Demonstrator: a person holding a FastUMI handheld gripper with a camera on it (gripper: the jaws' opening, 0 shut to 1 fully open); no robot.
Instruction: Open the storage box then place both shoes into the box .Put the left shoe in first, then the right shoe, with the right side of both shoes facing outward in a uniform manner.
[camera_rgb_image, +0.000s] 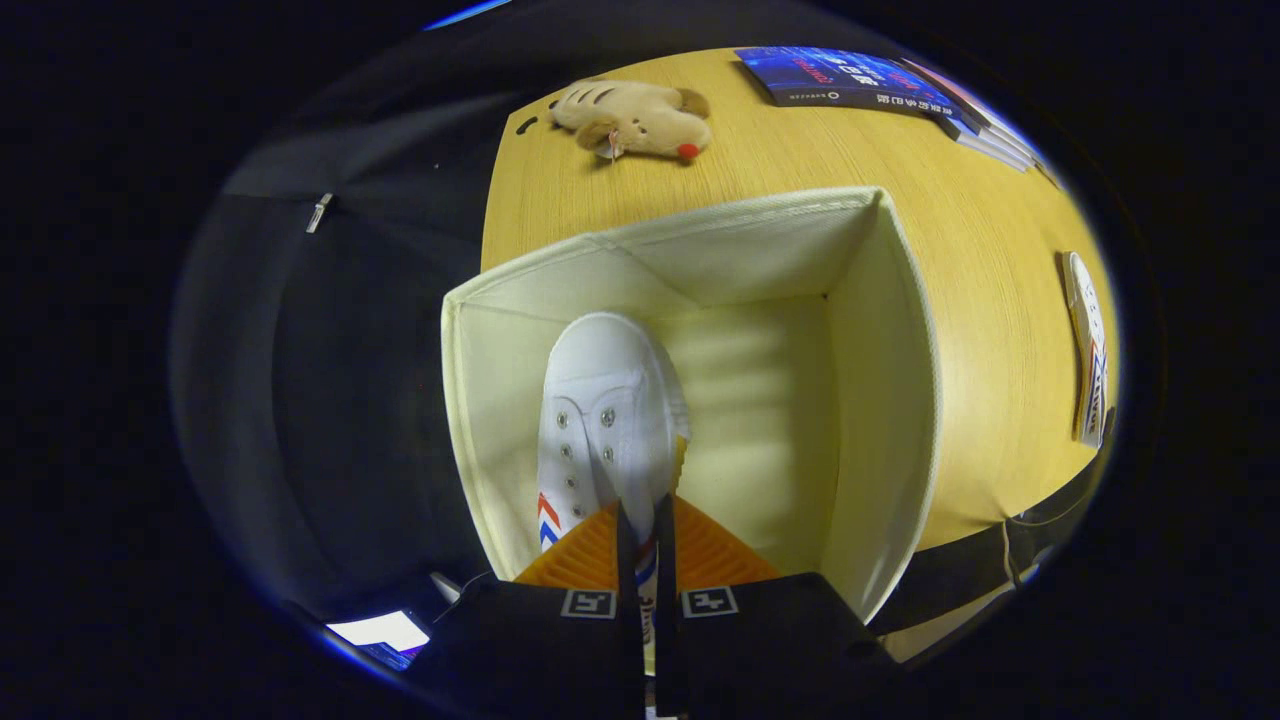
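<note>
Now fingers (640, 520) nearly closed — pinching white shoe (600, 400) inside open storage box (880, 400).

The gripper (640, 540) is pinching the heel edge of a white shoe (605, 420) between both fingers, holding it toe-down inside the open cream storage box (880, 400). A second shoe (1088, 350) is lying on the wooden table (780, 150) to the right, a plush toy (635, 118) and booklets (860, 80) sitting farther off.
</note>
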